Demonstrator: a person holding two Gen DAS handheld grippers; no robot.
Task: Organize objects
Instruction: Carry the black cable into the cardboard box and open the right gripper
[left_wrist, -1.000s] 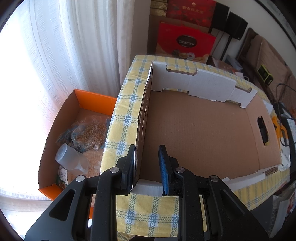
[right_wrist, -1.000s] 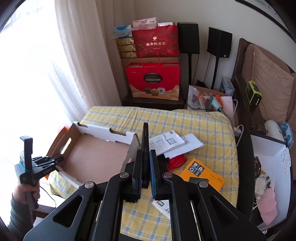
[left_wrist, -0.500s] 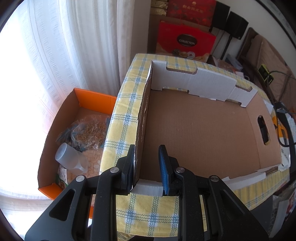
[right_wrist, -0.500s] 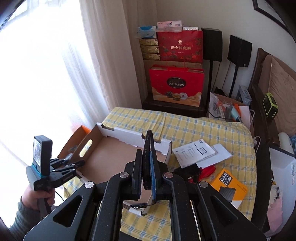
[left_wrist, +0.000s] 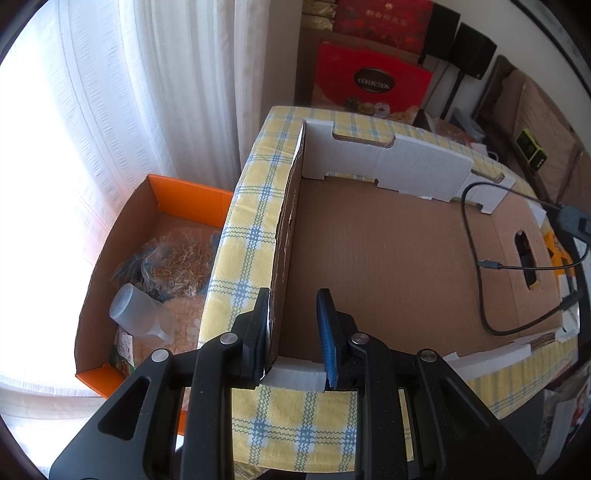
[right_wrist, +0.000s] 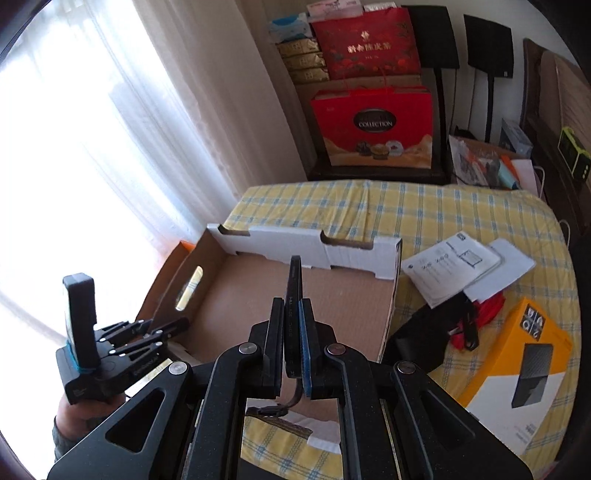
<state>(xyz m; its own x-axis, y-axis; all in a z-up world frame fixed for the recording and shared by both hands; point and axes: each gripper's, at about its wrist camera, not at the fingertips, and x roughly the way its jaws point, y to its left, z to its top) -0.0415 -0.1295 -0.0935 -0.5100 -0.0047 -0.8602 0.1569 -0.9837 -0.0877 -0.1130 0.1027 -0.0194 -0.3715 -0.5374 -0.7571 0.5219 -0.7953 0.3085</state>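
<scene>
A yellow checked cloth (right_wrist: 461, 218) is covering the surface and filling the middle of the right wrist view, with a shallow cardboard tray (left_wrist: 388, 258) sitting on it at the window side. The left gripper (left_wrist: 293, 321) is standing partly open, its fingers straddling the tray's left wall near the bottom centre of its frame, the left finger touching that wall. The right gripper (right_wrist: 291, 332) is clamping a thin black device (right_wrist: 294, 295) edge-up over the tray; its black cable (left_wrist: 476, 258) is dangling at the right of the left wrist view. White curtains (right_wrist: 129, 129) are glowing at left, red gift bags (right_wrist: 371, 125) are standing at upper centre, and papers (right_wrist: 454, 266) and an orange box (right_wrist: 517, 354) are lying at right
</scene>
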